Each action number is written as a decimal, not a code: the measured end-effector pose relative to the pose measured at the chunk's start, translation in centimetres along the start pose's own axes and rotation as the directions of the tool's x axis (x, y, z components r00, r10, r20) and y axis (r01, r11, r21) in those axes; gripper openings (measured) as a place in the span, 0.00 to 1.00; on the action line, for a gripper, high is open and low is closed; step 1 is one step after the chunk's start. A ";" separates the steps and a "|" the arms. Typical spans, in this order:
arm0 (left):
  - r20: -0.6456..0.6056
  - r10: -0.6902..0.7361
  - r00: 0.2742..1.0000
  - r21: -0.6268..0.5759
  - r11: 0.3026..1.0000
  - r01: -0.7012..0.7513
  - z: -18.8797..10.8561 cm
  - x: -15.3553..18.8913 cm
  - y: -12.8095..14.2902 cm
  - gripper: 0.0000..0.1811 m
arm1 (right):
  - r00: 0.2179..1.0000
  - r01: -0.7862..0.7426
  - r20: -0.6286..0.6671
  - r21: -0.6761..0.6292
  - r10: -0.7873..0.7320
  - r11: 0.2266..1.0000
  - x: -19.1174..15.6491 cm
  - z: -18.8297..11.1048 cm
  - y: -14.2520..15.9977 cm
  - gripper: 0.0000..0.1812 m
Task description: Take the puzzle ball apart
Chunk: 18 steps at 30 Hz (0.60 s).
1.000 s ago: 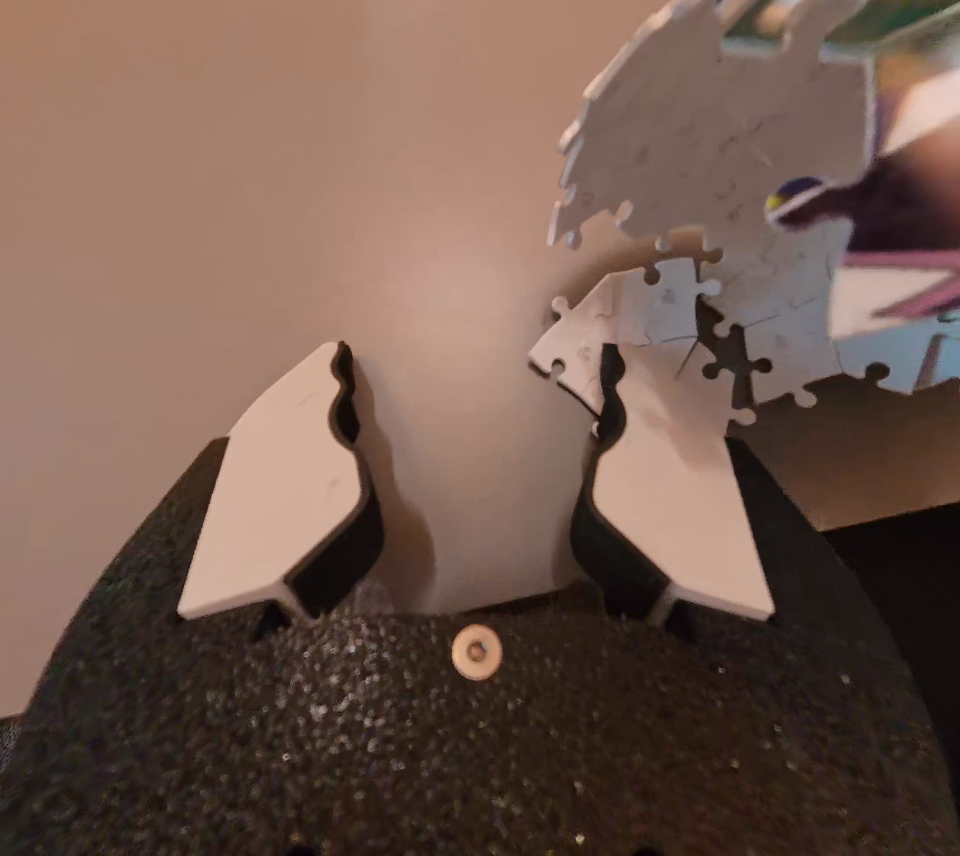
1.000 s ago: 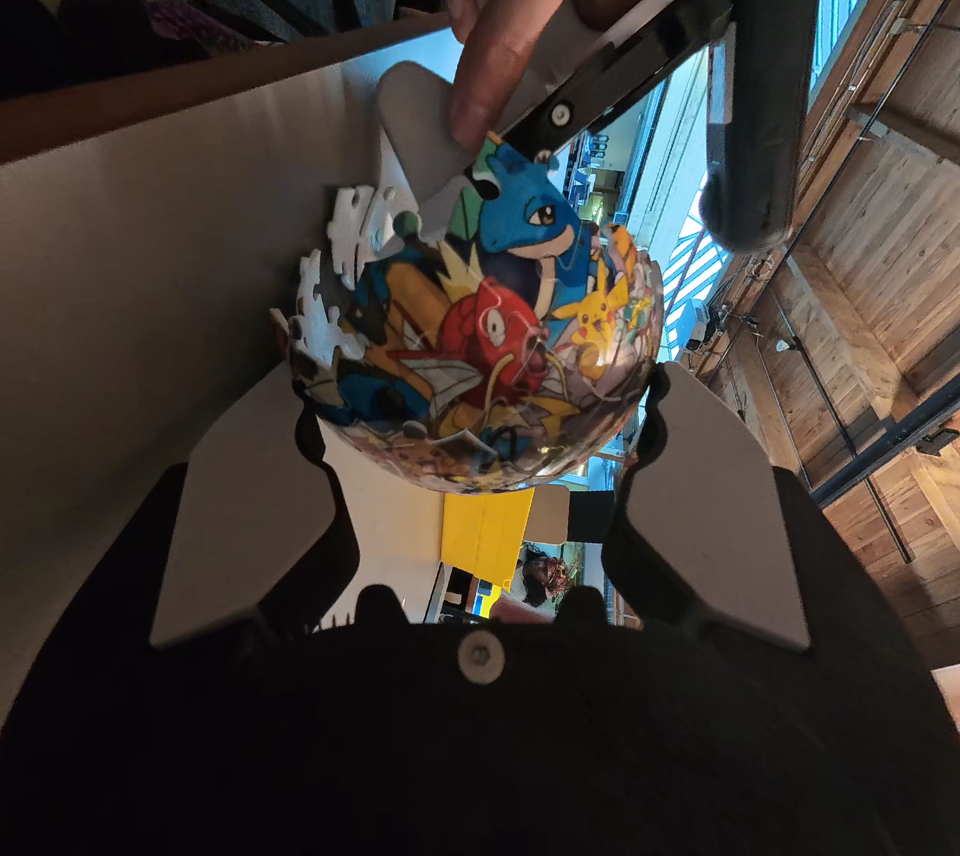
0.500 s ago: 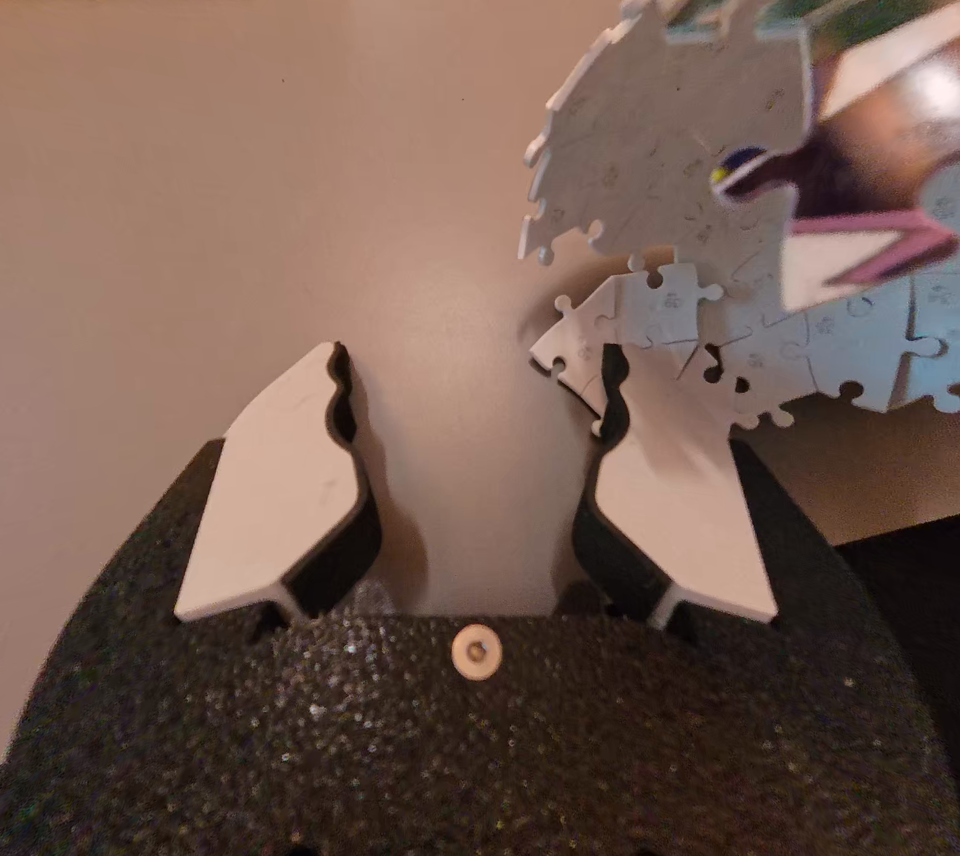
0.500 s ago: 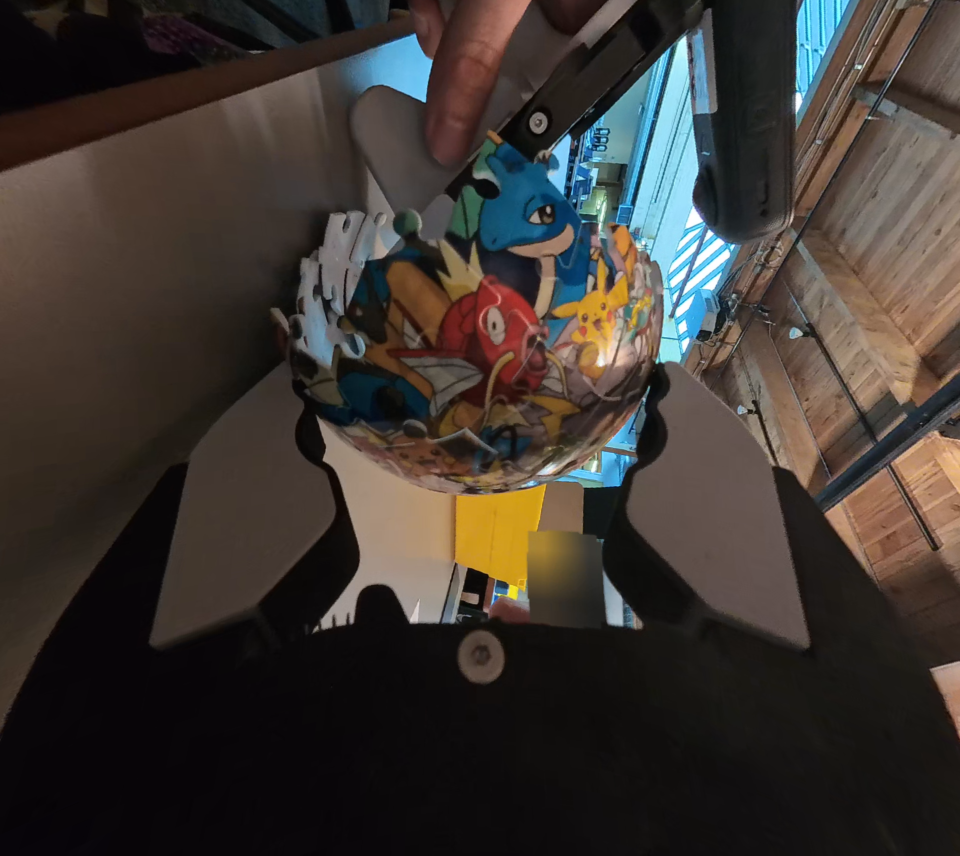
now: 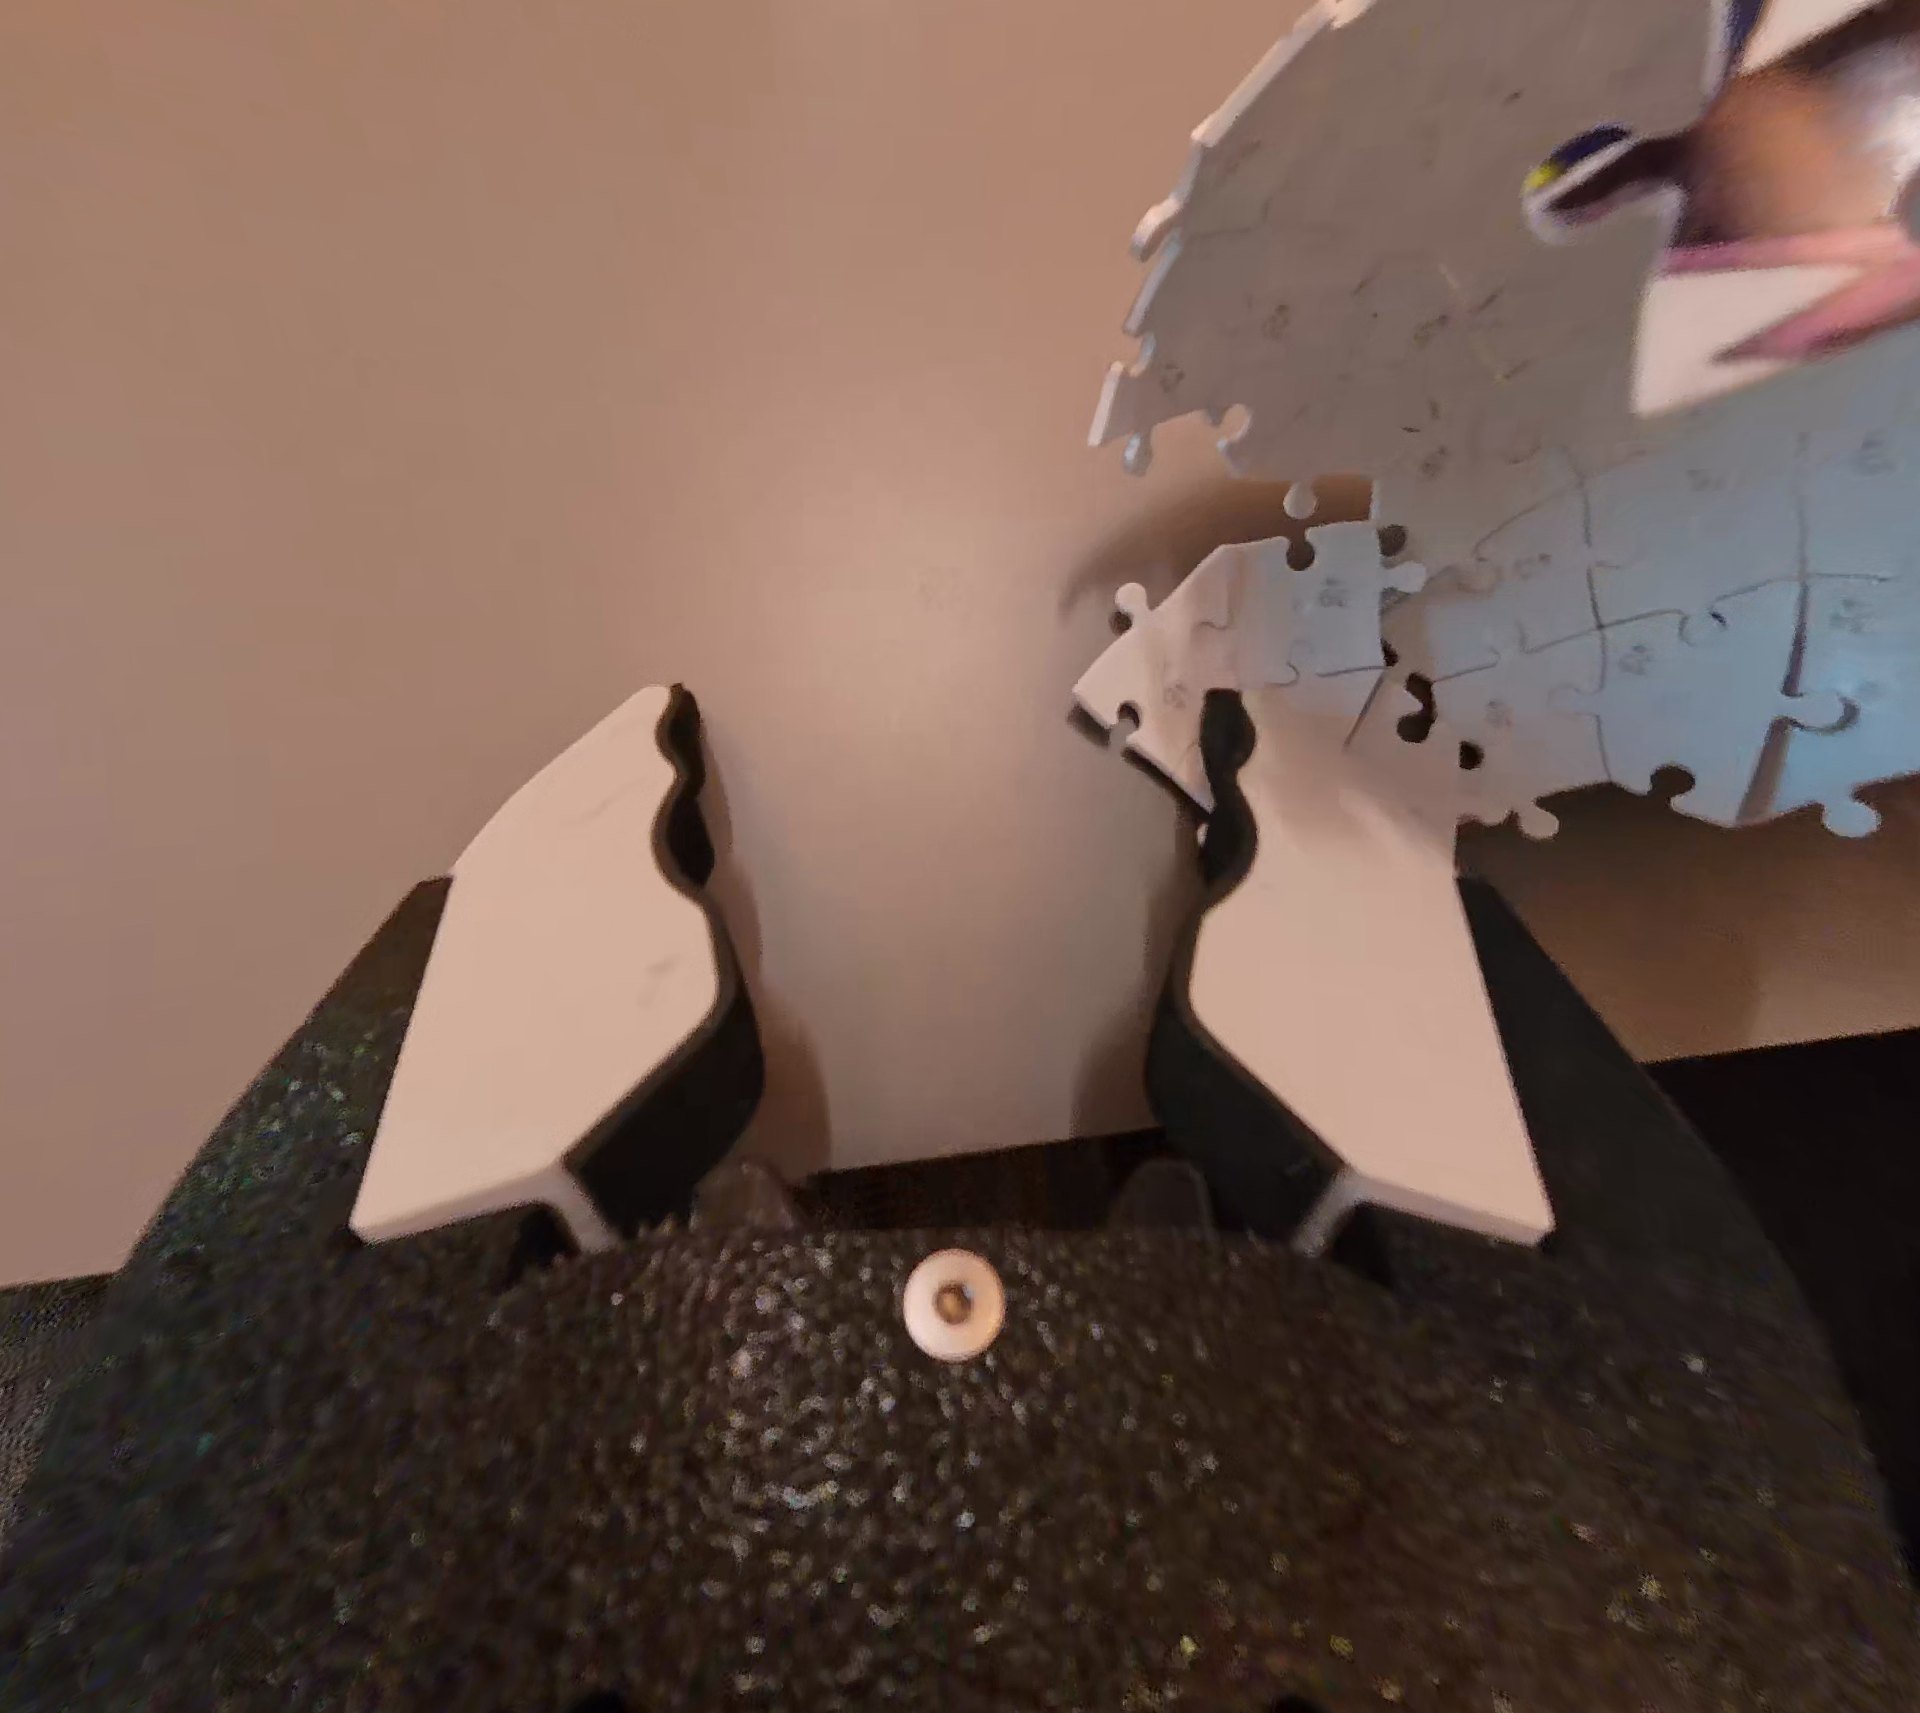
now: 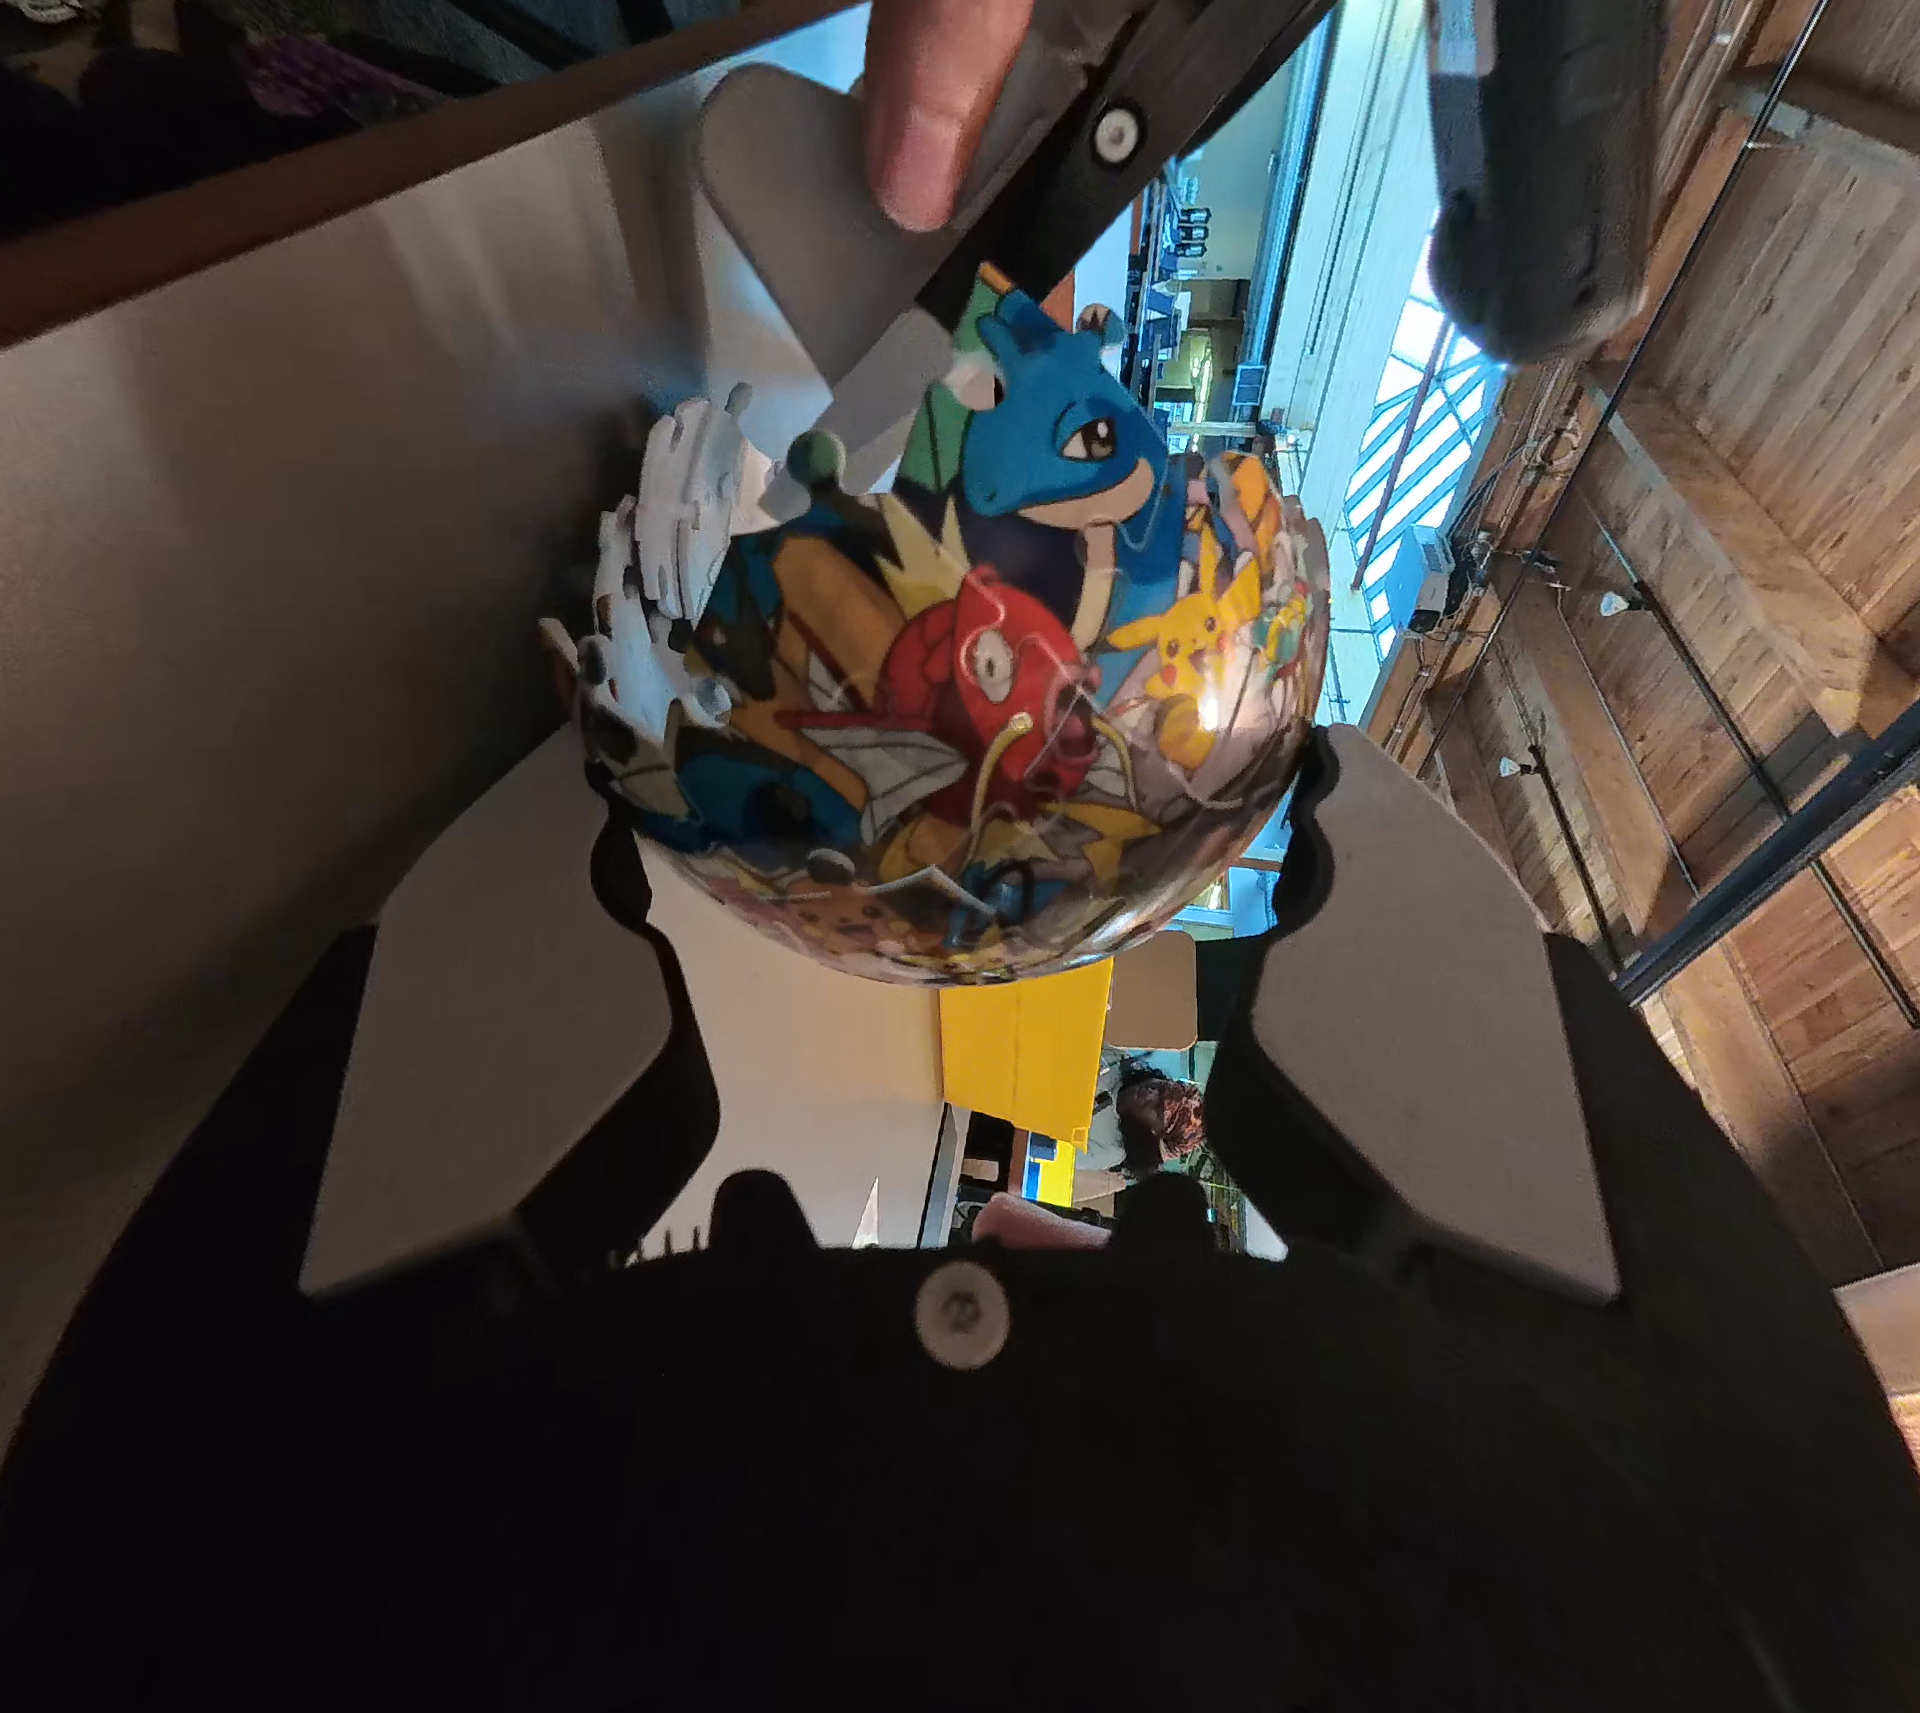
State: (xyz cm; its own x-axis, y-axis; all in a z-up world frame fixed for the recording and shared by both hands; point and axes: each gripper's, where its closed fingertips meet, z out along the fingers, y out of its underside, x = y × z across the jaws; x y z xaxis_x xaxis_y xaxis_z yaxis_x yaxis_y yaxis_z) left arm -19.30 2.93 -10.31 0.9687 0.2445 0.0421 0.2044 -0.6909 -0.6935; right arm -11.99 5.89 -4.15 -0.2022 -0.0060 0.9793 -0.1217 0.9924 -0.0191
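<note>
Right gripper (image 6: 951,790) clamps the puzzle ball (image 6: 997,707) between its fingertips. Left gripper (image 5: 951,728) is spread with nothing between; its right finger touches the shell's ragged white edge (blurred).

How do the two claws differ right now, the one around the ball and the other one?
The right claw is closed on the puzzle ball, a finger on each side. The left claw is open and holds nothing; one finger's outer side pokes at the ball's broken edge. Both have pale fingers with wavy black pads.
</note>
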 end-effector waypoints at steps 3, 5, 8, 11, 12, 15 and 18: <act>-0.039 0.027 0.999 0.030 0.999 -0.026 -0.5 0.3 -0.3 0.51 | 1.000 -0.004 0.000 0.000 0.004 1.000 0.0 0.0 0.0 0.66; -0.065 0.032 0.997 0.022 0.999 -0.030 -0.3 0.7 -0.1 0.51 | 1.000 -0.001 0.001 0.002 0.001 1.000 0.0 0.0 0.0 0.66; -0.067 0.036 0.997 0.006 0.999 -0.036 0.3 1.2 0.1 0.51 | 1.000 0.013 0.000 0.002 -0.013 1.000 0.0 0.0 -0.1 0.66; -0.050 0.064 0.997 0.005 0.998 -0.063 0.8 1.4 0.0 0.51 | 1.000 0.011 -0.001 0.002 -0.011 1.000 0.0 0.0 -0.1 0.66; -0.044 0.069 0.997 0.005 0.998 -0.069 0.9 1.5 -0.1 0.51 | 1.000 0.007 -0.001 0.002 -0.007 1.000 0.0 0.0 0.0 0.66; -0.044 0.069 0.997 0.010 0.998 -0.068 1.0 1.8 -0.2 0.53 | 1.000 -0.010 -0.001 0.003 0.010 1.000 0.0 0.0 0.1 0.66; -0.027 0.056 0.998 0.014 0.998 -0.056 1.1 1.6 -0.3 0.52 | 1.000 -0.011 -0.002 0.001 0.011 1.000 0.0 0.0 0.1 0.66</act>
State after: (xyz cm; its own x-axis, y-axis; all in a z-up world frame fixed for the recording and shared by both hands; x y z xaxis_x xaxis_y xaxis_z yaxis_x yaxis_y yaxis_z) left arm -17.96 4.33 -10.82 0.9821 0.1872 0.0225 0.1484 -0.6941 -0.7044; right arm -11.98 5.95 -4.15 -0.2020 0.0050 0.9794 -0.1206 0.9923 -0.0299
